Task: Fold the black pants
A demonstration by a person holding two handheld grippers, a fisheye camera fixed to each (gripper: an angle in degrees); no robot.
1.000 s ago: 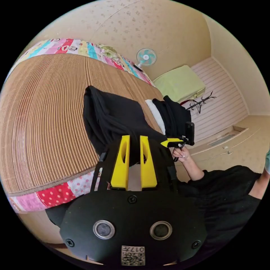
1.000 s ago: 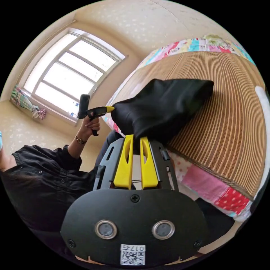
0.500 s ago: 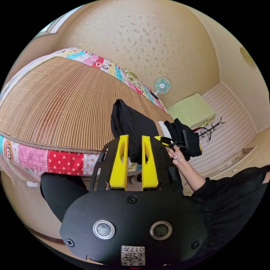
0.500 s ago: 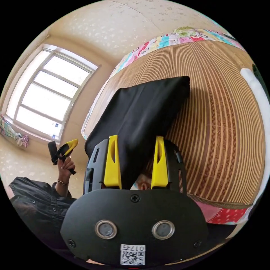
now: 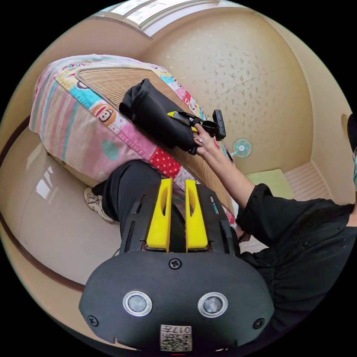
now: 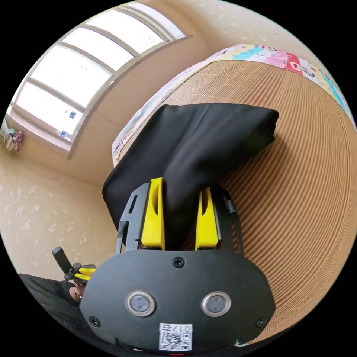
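Bright daylight from the window [image 6: 70, 81], soft shadows, sharp focus, strong fisheye bending

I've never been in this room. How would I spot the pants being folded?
Find the bed with its patchwork quilt and the ribbed straw mat on top. On the mat, near the edge, lies a folded bundle, the pants. It is plain black against the tan mat and bright quilt, and the right claw has its yellow jaws on either side of it.
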